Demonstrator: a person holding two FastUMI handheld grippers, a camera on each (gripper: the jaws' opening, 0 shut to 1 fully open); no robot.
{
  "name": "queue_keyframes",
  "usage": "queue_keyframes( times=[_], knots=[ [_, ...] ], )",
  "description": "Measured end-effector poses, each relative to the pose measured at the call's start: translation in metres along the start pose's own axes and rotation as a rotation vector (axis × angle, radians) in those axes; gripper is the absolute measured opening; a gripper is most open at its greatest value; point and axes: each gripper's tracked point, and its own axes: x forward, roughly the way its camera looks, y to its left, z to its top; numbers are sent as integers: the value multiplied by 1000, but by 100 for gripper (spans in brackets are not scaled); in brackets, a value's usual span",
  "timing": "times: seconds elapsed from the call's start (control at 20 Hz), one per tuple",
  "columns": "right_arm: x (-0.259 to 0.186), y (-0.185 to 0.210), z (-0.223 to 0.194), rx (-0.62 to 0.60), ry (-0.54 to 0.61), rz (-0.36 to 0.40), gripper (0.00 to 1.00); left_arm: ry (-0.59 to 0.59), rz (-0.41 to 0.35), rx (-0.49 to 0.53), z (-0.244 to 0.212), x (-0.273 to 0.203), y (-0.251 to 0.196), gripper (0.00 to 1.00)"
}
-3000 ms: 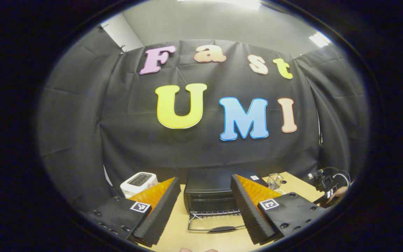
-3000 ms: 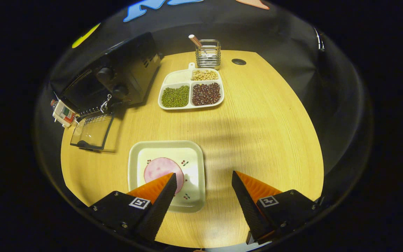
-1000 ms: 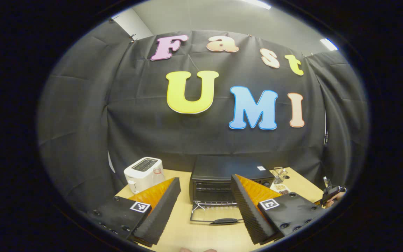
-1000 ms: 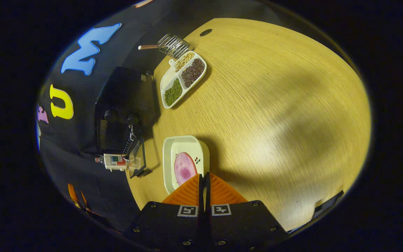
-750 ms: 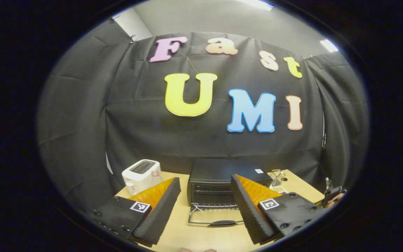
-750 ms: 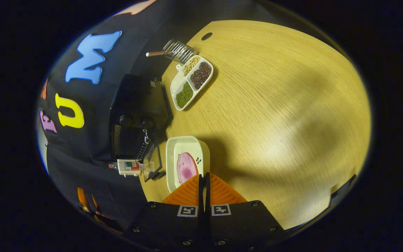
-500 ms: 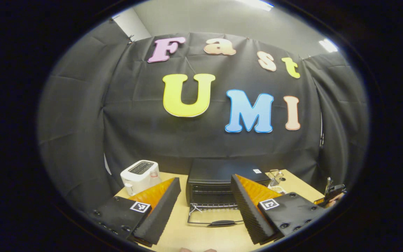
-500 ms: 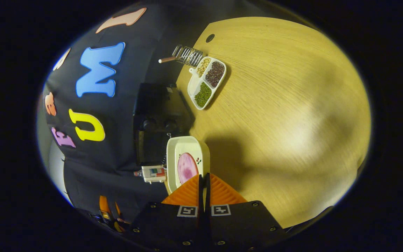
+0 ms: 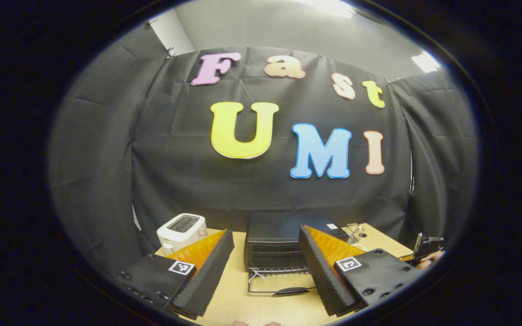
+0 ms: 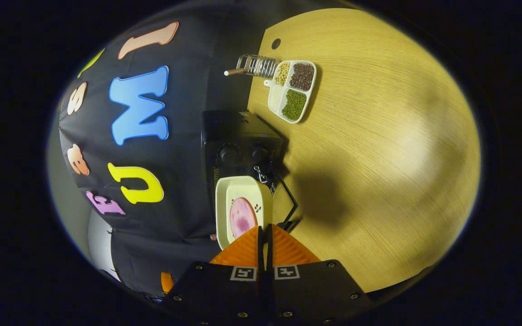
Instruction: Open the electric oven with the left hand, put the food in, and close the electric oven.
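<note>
The black electric oven [image 9: 283, 240] stands at the back of the table with its glass door [image 9: 279, 285] lying down open in front. My left gripper [image 9: 265, 271] hangs open in front of it, holding nothing. In the right gripper view my right gripper [image 10: 264, 233] is shut on the rim of a cream square plate [image 10: 238, 203] that carries a round pink slice of meat [image 10: 241, 217]. The plate is lifted and tilted in the view, just in front of the oven [image 10: 238, 149] and its open door [image 10: 288, 203].
A white toaster [image 9: 181, 231] stands left of the oven. A divided tray of beans [image 10: 293, 90] and a wire holder [image 10: 254, 67] sit on the wooden table [image 10: 379, 158] beside the oven. A person's hand [image 9: 428, 259] with the other gripper shows at the far right.
My right gripper shut on the plate's rim, lifted it and carried it over to the oven's open door. The left gripper has stayed open, drifting only slightly.
</note>
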Motion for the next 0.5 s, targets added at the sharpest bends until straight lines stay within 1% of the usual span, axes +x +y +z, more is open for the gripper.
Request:
queue_keyframes(
  times=[0.15,0.2,0.25,0.3,0.35,0.4,0.45,0.5],
  knots=[
    [25,7,-7,-4,-31,-22,0,-20,27,-13,7,-5,20,100],
    [37,9,-8,-1,-43,-29,0,-23,35,-26,9,-7,26,91],
    [48,13,-11,11,-48,-29,0,-27,41,-42,10,-9,32,91],
    [61,17,-15,27,-44,-23,0,-29,47,-58,13,-10,38,97],
    [71,20,-19,42,-49,-20,0,-30,55,-71,14,-12,44,97],
    [84,24,-20,47,-59,-17,0,-28,63,-80,15,-14,51,91],
    [98,26,-19,52,-75,-18,0,-28,75,-81,12,-17,58,100],
    [110,28,-17,65,-93,-18,0,-26,90,-78,12,-20,67,100]
  ],
)
